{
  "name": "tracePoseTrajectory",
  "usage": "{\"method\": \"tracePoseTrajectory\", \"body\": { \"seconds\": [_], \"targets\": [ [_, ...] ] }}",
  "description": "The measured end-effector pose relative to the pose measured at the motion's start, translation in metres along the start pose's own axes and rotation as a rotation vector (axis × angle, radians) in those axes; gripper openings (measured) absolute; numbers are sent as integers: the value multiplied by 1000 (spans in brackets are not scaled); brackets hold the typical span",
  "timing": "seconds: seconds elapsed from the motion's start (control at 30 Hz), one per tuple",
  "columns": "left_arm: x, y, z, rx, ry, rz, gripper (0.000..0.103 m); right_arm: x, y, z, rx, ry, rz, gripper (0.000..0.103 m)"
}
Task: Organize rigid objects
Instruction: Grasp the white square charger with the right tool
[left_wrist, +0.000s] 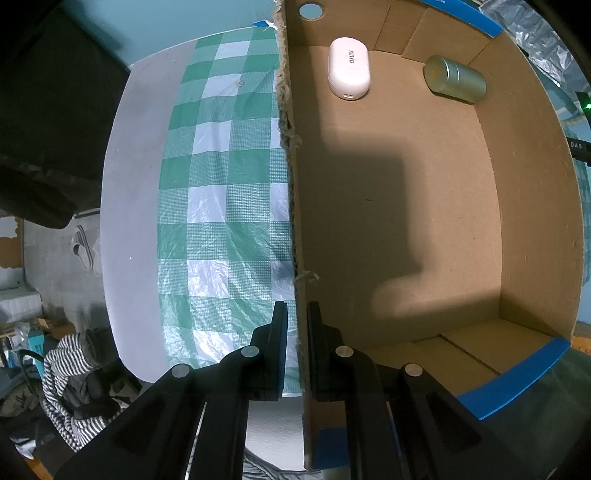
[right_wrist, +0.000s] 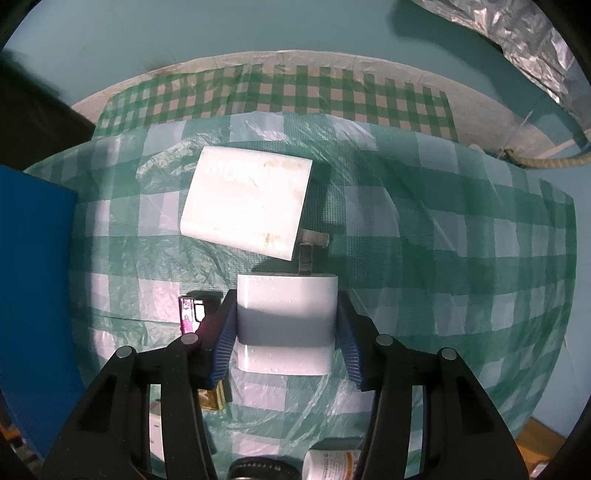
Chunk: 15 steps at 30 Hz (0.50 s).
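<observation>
Our right claw (right_wrist: 286, 332) has its pads against both sides of the white charger (right_wrist: 286, 325); our left claw (left_wrist: 297, 347) pinches the box wall (left_wrist: 295, 221). A skewed grip may twist the charger loose; just ahead, its prongs (right_wrist: 306, 258) could snag the white block (right_wrist: 247, 206); the box could tip if we tug.

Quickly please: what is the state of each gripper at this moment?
Left gripper: shut on the cardboard box wall.
Right gripper: shut on the white charger.
</observation>
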<state>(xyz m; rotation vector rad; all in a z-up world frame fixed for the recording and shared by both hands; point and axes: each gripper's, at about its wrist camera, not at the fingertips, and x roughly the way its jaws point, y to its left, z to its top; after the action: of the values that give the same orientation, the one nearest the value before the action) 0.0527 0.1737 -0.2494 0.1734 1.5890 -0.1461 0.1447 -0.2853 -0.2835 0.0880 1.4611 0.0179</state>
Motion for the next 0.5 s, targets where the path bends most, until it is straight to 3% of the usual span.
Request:
{"method": "tracePoseTrajectory", "body": {
  "seconds": [0.5],
  "targets": [
    [1,-2,3,6,1,-3,10,-24,5,-9,-29,-31,28,49]
  ]
}}
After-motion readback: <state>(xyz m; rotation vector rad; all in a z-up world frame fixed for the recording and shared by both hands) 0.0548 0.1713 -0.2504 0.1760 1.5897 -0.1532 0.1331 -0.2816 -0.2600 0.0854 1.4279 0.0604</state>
